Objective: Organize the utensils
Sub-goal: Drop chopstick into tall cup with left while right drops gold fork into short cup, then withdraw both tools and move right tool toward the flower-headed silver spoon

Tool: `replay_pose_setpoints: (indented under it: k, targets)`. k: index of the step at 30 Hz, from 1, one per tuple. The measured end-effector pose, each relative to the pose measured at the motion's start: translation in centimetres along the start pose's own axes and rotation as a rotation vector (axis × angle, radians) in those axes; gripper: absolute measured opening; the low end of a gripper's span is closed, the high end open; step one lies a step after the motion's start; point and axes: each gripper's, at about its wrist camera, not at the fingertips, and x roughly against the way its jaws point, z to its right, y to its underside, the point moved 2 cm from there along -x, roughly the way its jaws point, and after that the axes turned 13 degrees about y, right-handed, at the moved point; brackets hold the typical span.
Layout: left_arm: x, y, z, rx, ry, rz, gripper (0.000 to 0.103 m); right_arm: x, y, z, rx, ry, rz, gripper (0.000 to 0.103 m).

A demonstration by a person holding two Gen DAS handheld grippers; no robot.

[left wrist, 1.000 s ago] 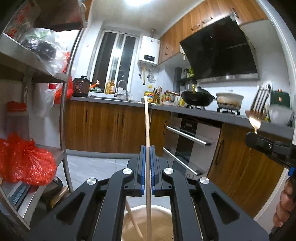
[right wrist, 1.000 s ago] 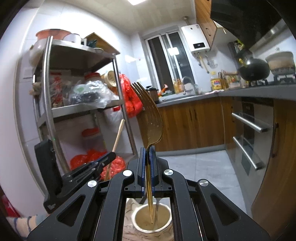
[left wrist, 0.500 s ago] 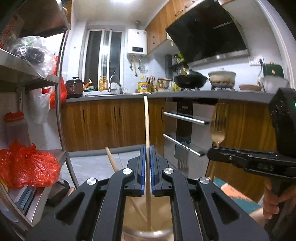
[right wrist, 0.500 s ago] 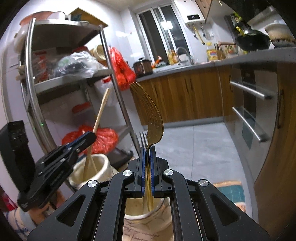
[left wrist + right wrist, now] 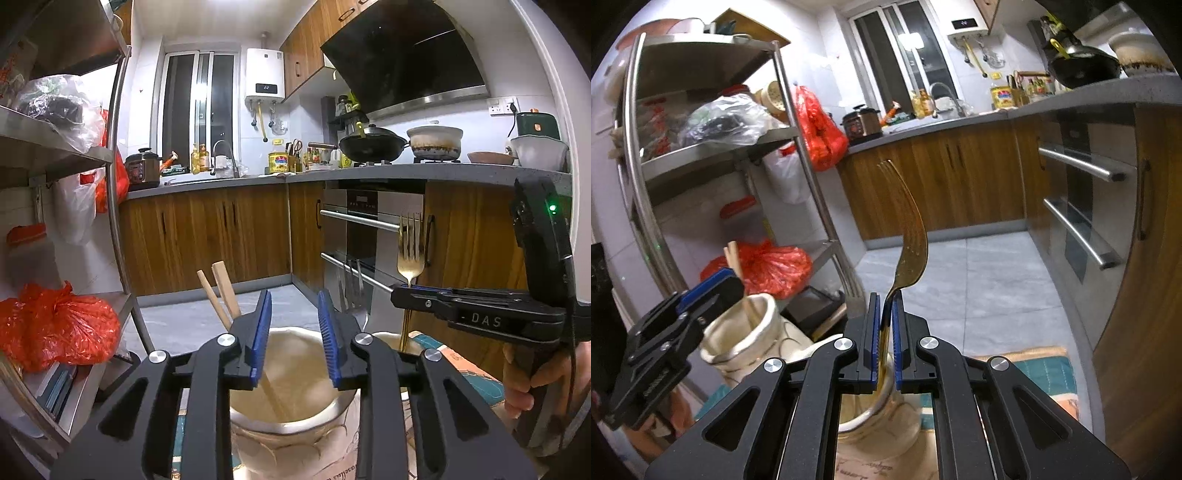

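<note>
- Wooden chopsticks [image 5: 221, 291] leaned in the cream jar [image 5: 291, 424] in the left wrist view, just behind the left gripper [image 5: 295, 332]; its jaws were opening with nothing between them, seemingly because the sticks were already dropped in. Right of that jar, the right gripper [image 5: 410, 291] pinched a gold fork [image 5: 410, 251] upright above a smaller jar [image 5: 391, 339].
- In the right wrist view, the right gripper [image 5: 885, 332] stayed narrow, clamped on the gold fork's [image 5: 910, 251] neck, tines up, handle dipping into the smaller jar [image 5: 886, 424] right of the cream jar [image 5: 746, 332], probably for a handle-first drop.
</note>
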Motion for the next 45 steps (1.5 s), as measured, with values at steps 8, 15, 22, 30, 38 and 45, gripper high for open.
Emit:
replay_pose_setpoints:
  k: [8, 15, 22, 30, 38, 45]
  targets:
    - [0.3, -0.2, 0.1, -0.003, 0.0, 0.003, 0.032, 0.1, -0.1, 0.0, 0.01, 0.02, 0.002, 0.021]
    - [1.2, -0.4, 0.1, -0.004, -0.014, 0.014, 0.047, 1.0, -0.3, 0.9, -0.012, 0.032, 0.005, 0.053]
    - [3.5, -0.7, -0.2, 0.013, -0.043, 0.045, 0.075, 3.4, -0.6, 1.4, -0.029, 0.04, 0.037, 0.092]
    - [6.4, -0.2, -0.7, 0.107, -0.058, 0.055, 0.098, 7.1, 0.2, 1.7, -0.004, 0.075, 0.085, 0.098]
    - [7.8, 2.4, 1.1, 0.101, -0.053, -0.031, 0.098, 9.2, 3.2, 2.6, 0.037, 0.143, 0.056, 0.098]
    - [8.4, 5.3, 2.0, 0.161, -0.026, -0.13, 0.098, 9.9, 6.0, 3.2, 0.084, 0.176, -0.008, 0.098]
